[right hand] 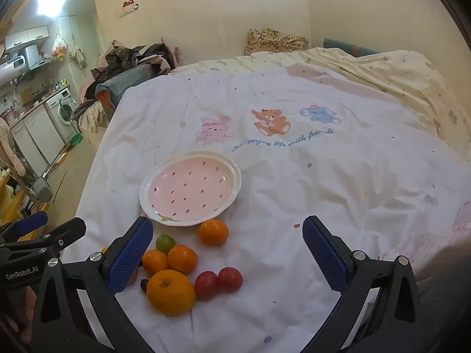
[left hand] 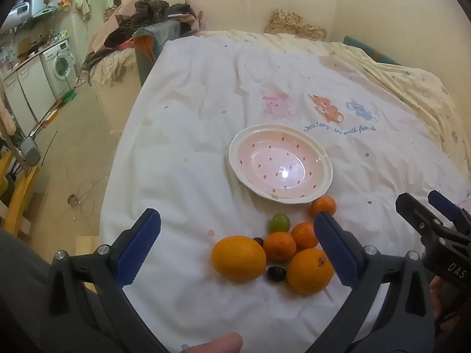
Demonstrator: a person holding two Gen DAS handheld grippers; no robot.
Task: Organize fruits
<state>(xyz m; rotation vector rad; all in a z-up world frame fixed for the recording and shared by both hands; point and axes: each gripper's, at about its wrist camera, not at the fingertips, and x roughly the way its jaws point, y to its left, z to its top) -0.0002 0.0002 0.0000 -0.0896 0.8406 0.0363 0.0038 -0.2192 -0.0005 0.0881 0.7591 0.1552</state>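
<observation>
A pink, seed-dotted plate with a white rim lies empty on the white quilt. In front of it sits a cluster of fruit: two large oranges, three tangerines, a small green fruit, two red tomatoes and small dark fruits. My left gripper hovers open above the cluster's left side, holding nothing. My right gripper is open too, empty, above and to the right of the fruit.
The quilt covers a bed against the wall, with a pillow at the far end. The bed's left edge drops to the floor. A clothes pile and a kitchen with a washing machine stand beyond. A thumb shows below.
</observation>
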